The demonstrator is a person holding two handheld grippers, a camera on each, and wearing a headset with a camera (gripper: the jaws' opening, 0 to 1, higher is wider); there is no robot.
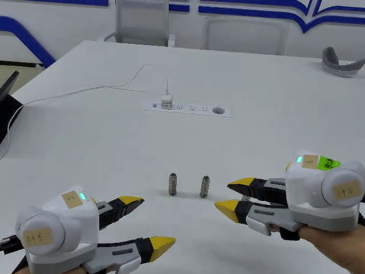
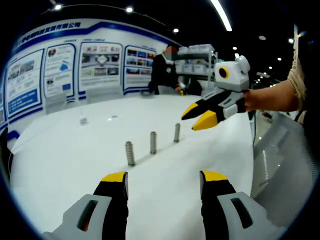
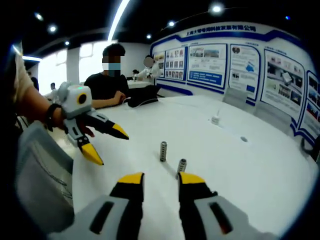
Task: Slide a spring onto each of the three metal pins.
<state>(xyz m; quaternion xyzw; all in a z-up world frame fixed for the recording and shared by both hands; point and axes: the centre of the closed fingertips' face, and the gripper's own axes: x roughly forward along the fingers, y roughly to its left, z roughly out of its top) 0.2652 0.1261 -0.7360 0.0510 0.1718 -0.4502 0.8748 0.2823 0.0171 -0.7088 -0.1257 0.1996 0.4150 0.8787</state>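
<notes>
Though both open, left tongs (image 1: pixel 155 221) wider, right tongs (image 1: pixel 224 194) beside 3 springs (image 2: pixel 153 142).

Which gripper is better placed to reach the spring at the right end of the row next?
Right, probably. The right gripper has its open fingers right beside that end spring, tips almost at it in the left gripper view. The left gripper, also open, sits farther back from the row.

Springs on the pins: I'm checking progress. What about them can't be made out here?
Head view: the third upright metal pin, nearest the right gripper, is hidden behind its yellow-tipped tongs.
Right gripper view: the same pin is hidden by that gripper's own tongs.
Left gripper view: too small to tell whether each coiled spring is fully seated.
</notes>
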